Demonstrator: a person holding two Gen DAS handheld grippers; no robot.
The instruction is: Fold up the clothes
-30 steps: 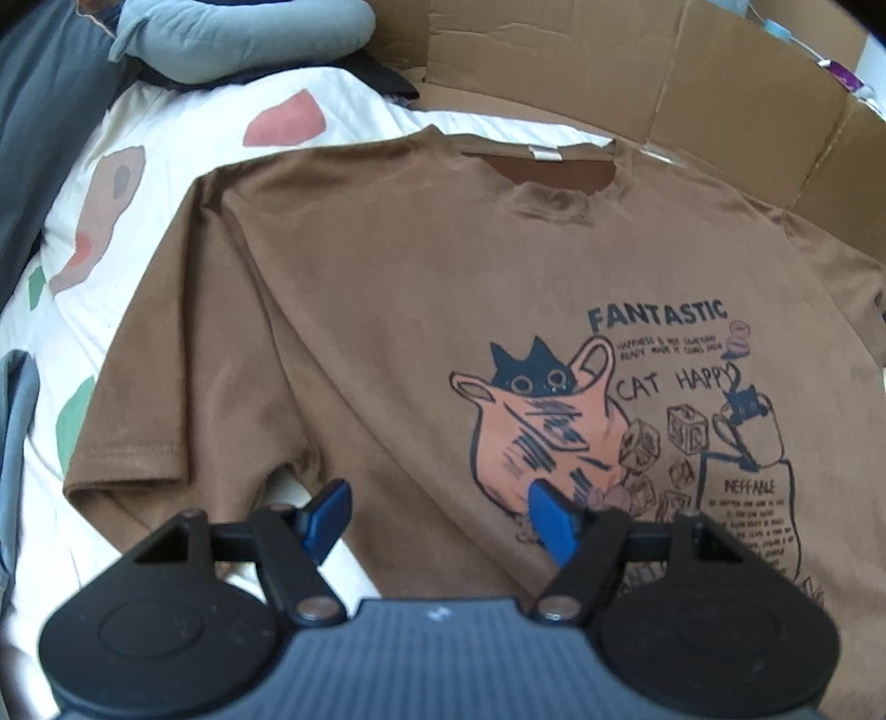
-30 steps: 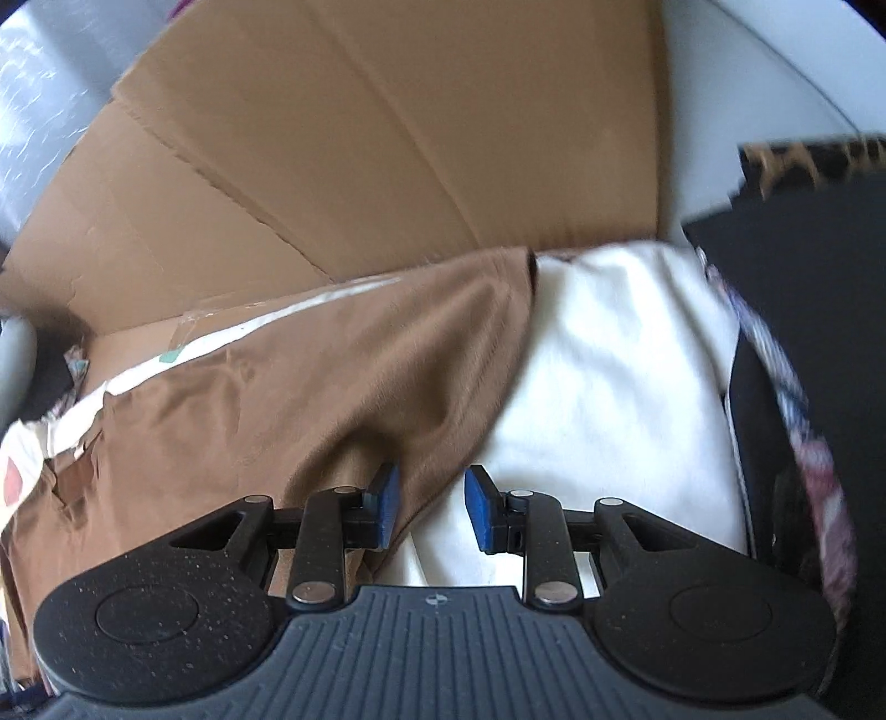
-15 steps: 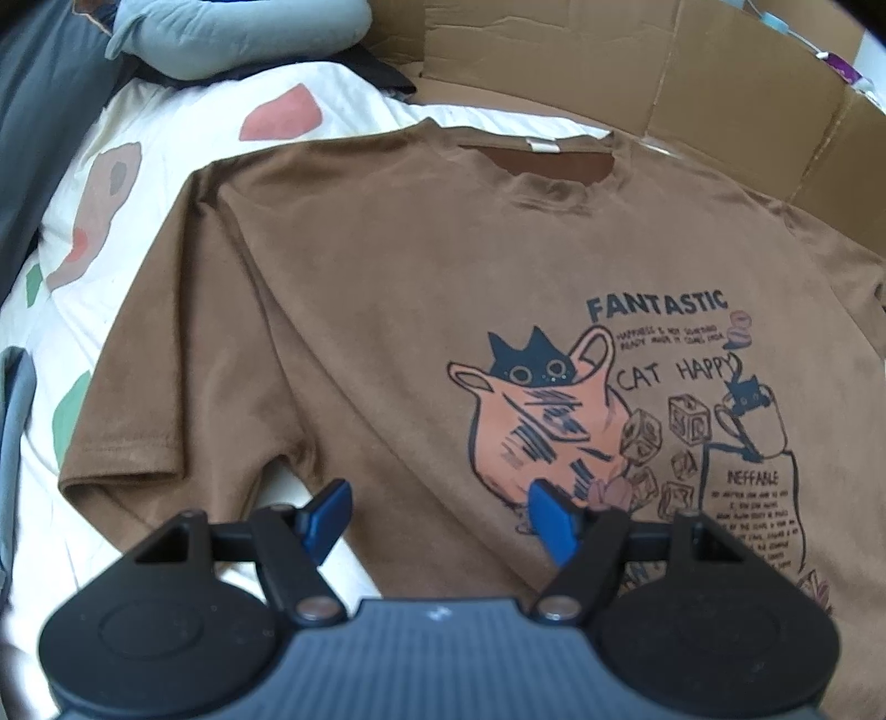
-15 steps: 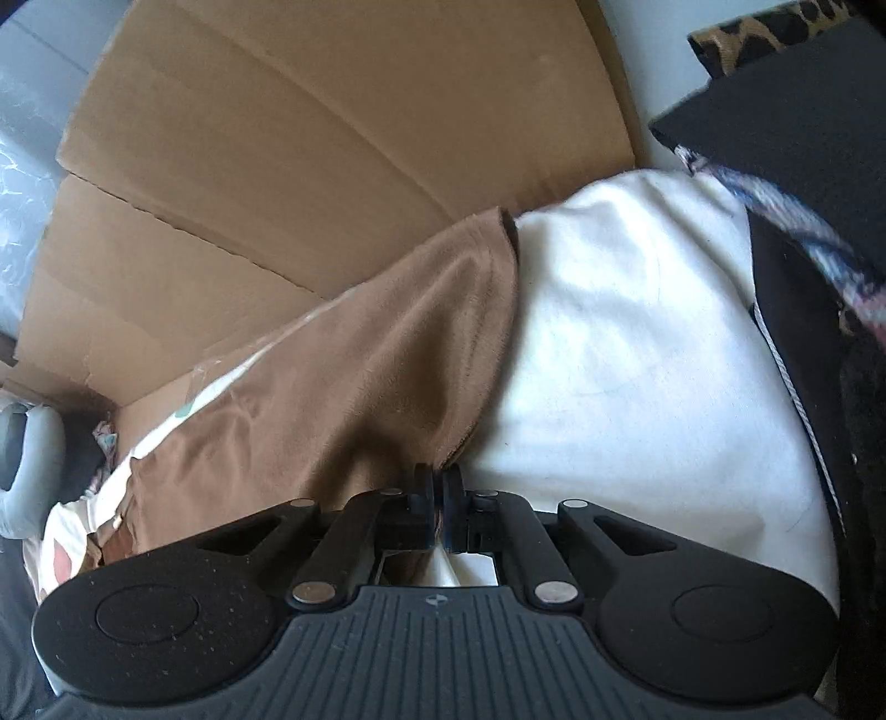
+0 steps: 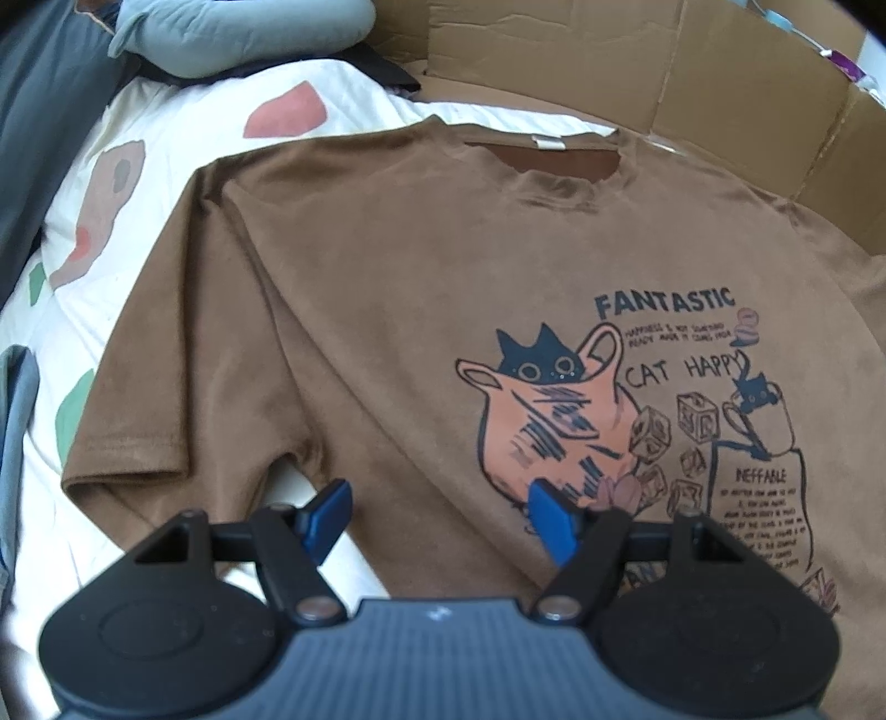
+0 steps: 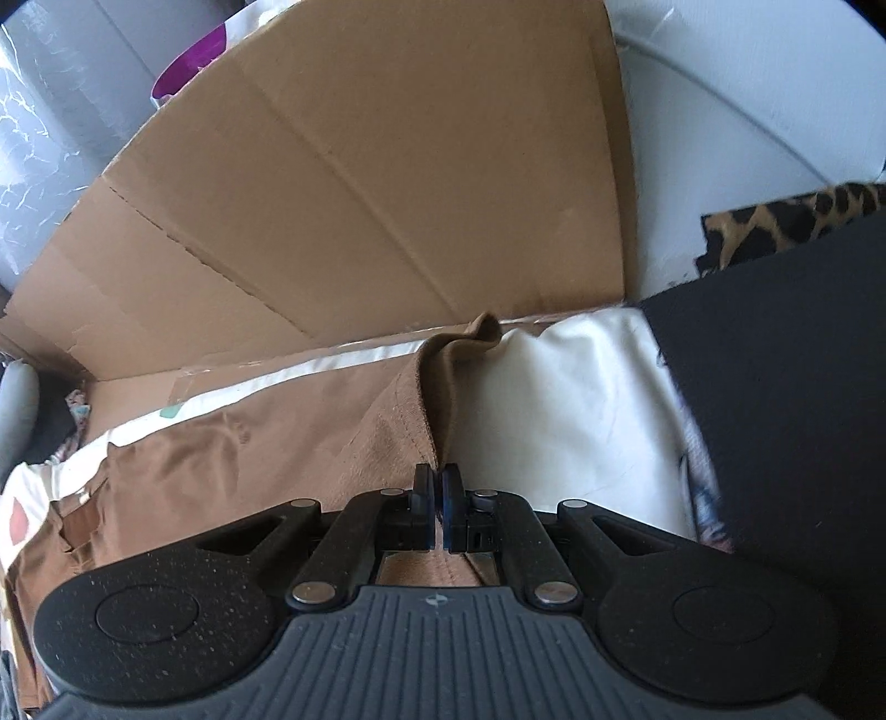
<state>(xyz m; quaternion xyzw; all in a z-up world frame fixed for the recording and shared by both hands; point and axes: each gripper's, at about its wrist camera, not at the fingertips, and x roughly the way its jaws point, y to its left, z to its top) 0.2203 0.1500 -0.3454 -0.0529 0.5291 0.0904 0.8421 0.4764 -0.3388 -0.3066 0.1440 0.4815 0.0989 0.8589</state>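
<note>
A brown T-shirt (image 5: 387,288) with a cat print lies flat, front up, on a white patterned bedsheet (image 5: 166,127). My left gripper (image 5: 440,512) is open and hovers over the shirt's left side just below the armpit, holding nothing. In the right wrist view my right gripper (image 6: 437,484) is shut on the hem of the shirt's right sleeve (image 6: 437,399), which is lifted into an upright fold above the sheet (image 6: 565,399).
Cardboard panels (image 5: 637,61) (image 6: 360,183) stand along the far side of the bed. A grey-blue pillow (image 5: 232,27) lies at the far left. Dark fabric (image 6: 775,360) and a leopard-print item (image 6: 775,227) lie to the right of the sleeve.
My right gripper has closed on the sleeve hem and lifted it into a fold. My left gripper has stayed open and drifted only slightly.
</note>
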